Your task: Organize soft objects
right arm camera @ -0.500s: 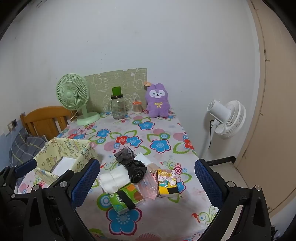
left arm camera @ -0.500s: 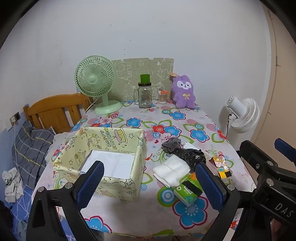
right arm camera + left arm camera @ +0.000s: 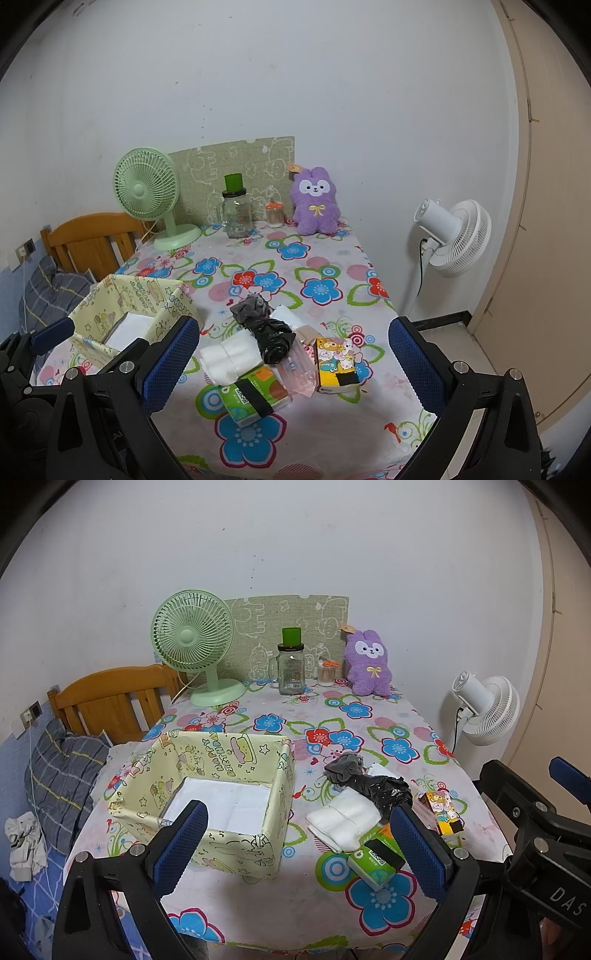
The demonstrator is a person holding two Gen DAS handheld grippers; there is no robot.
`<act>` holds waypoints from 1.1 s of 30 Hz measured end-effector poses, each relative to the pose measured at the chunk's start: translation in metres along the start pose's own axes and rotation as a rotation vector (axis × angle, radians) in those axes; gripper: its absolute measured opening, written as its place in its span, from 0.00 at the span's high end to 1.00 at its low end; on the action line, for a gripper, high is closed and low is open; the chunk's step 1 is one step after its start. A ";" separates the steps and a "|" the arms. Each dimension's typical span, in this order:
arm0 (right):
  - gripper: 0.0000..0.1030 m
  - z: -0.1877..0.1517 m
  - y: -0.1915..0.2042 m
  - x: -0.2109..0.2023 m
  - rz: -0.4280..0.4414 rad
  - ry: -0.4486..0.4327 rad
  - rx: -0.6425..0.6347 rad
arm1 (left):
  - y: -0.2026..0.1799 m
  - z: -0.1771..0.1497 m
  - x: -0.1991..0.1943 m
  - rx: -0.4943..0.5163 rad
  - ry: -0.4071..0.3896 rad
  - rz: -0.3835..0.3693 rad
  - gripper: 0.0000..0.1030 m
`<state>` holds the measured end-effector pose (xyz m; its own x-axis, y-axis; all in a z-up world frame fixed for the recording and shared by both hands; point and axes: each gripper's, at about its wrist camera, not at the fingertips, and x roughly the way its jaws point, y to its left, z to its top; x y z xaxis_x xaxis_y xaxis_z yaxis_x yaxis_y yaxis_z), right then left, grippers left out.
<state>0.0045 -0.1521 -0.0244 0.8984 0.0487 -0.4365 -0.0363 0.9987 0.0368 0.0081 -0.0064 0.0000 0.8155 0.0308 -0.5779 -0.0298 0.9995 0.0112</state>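
A yellow cartoon-print box (image 3: 229,753) with a bare white floor stands on the left of the flowered table. Right of it lies a heap: a folded white cloth (image 3: 343,821), a crumpled black bag (image 3: 384,790), a grey cloth (image 3: 343,766), a green tissue pack (image 3: 376,856) and a yellow cartoon pack (image 3: 441,808). My left gripper (image 3: 295,812) hovers open at the near edge, straddling the box corner and the heap. My right gripper (image 3: 293,325) is open too, framing the white cloth (image 3: 229,356), black bag (image 3: 275,339) and green pack (image 3: 255,395). Nothing is held.
At the back of the table stand a green desk fan (image 3: 192,642), a glass jar with a green lid (image 3: 291,668), a small swab jar (image 3: 327,674) and a purple plush (image 3: 367,664). A white floor fan (image 3: 484,709) stands to the right, a wooden headboard (image 3: 110,694) to the left.
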 end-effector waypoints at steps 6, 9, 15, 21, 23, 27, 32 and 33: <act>0.00 0.000 0.000 0.000 0.002 0.001 0.002 | 0.001 0.000 0.000 -0.001 0.001 -0.001 0.03; 0.00 0.001 0.001 0.000 0.001 0.002 0.001 | 0.001 0.000 -0.001 -0.002 0.001 -0.001 0.03; 0.00 0.001 0.002 0.000 0.003 0.004 0.003 | 0.001 0.000 0.000 -0.001 0.001 -0.002 0.03; 0.00 0.001 0.003 0.002 0.001 -0.002 -0.001 | 0.001 0.000 -0.001 -0.002 -0.002 -0.002 0.03; 0.00 0.001 0.003 -0.003 0.002 -0.002 -0.003 | 0.001 0.000 -0.001 -0.001 -0.005 -0.003 0.03; 0.00 0.003 0.003 -0.006 0.013 -0.004 -0.008 | -0.001 -0.001 -0.003 0.002 -0.011 -0.006 0.03; 0.00 0.002 0.005 -0.006 0.025 -0.020 0.000 | -0.003 -0.001 -0.003 0.001 -0.011 -0.024 0.03; 0.00 0.002 0.005 -0.006 0.030 -0.017 0.005 | -0.003 -0.001 -0.003 0.000 -0.009 -0.028 0.03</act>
<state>-0.0002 -0.1479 -0.0195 0.9043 0.0786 -0.4196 -0.0615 0.9966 0.0541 0.0055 -0.0097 0.0012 0.8211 0.0028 -0.5708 -0.0067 1.0000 -0.0048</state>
